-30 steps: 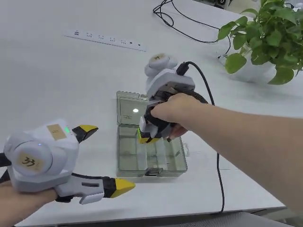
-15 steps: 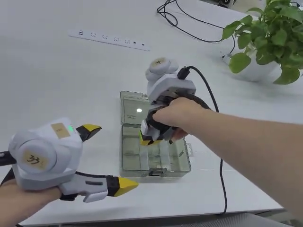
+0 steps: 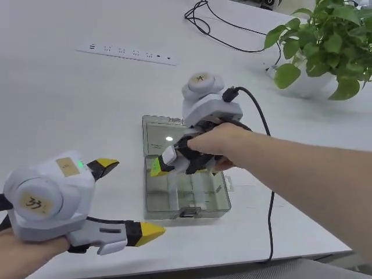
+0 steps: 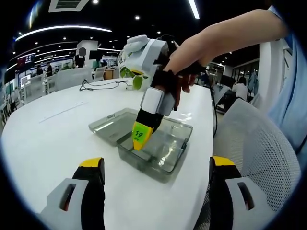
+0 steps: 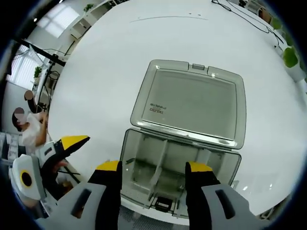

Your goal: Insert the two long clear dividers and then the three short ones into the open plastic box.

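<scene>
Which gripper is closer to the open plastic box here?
Right. The right gripper hangs just above the box, jaws apart over its compartments. The left gripper is off the box's near-left side, over the table, jaws apart.

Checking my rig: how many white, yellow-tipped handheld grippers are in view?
2. The left gripper is open at the near left; the right gripper is open above the clear plastic box.
</scene>
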A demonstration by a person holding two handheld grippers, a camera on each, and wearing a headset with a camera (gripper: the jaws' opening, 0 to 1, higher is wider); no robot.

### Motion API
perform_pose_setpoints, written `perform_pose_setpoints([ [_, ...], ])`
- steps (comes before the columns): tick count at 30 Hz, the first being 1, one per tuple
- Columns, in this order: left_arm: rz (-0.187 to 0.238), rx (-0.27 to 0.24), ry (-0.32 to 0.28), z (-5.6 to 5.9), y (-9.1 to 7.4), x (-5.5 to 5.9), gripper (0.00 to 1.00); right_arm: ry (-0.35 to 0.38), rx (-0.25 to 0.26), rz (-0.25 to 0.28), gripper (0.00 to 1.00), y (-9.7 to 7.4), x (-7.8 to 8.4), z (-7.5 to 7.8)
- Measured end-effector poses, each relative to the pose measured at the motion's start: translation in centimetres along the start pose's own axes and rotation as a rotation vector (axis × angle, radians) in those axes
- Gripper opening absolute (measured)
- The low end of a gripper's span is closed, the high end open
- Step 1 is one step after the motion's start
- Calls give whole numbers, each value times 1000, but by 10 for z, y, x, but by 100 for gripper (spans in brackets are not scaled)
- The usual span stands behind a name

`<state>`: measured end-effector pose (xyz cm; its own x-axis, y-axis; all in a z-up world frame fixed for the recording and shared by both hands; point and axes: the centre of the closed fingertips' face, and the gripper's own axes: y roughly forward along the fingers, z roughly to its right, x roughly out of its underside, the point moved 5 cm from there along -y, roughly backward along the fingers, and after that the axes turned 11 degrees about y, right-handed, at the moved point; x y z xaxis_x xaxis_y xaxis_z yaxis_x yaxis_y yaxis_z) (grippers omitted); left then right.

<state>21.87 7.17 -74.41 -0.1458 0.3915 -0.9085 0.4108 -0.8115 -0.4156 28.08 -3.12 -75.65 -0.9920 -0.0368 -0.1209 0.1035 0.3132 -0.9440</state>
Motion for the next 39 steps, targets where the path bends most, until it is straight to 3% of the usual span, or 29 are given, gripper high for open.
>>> perform_pose_setpoints([
  [6, -4, 5, 8, 1, 0, -3, 92, 17, -84, 34, 70, 2, -7, -7],
  [11, -9, 4, 15, 3, -2, -4, 92, 28, -129, 47, 77, 0, -2, -16],
  [14, -11, -1, 18, 3, -3, -5, 92, 24, -204, 89, 78, -4, -2, -28],
  [16, -10, -5, 15, 4, -4, -5, 92, 25, -201, 101, 79, -9, -2, -29],
  [17, -10, -7, 15, 4, -5, -5, 92, -13, -228, 149, 78, -11, -7, -33],
  [20, -21, -7, 22, 5, -5, -4, 92, -40, -246, 166, 79, -18, -6, -35],
  [24, -25, -11, 19, 6, -6, -5, 92, -54, -253, 183, 83, -26, -5, -31],
  [27, -28, -18, 22, 6, -7, -5, 92, -88, -292, 262, 85, -34, -9, -31],
  [30, -35, -21, 22, 8, -7, -5, 92, -90, -329, 292, 94, -37, -10, -25],
  [32, -34, -26, 19, 9, -8, -5, 92, -108, -355, 352, 100, -40, -12, -22],
  [34, -34, -30, 13, 10, -8, -5, 92, -142, -416, 397, 100, -45, -11, -24],
  [35, -35, -34, 13, 10, -8, -6, 92, -125, -400, 372, 100, -46, -7, -18],
  [37, -36, -40, 9, 10, -8, -6, 92, -181, -463, 414, 100, -50, -8, -19],
  [39, -29, -48, -5, 10, -7, -8, 92, -244, -460, 445, 100, -54, -7, -13],
])
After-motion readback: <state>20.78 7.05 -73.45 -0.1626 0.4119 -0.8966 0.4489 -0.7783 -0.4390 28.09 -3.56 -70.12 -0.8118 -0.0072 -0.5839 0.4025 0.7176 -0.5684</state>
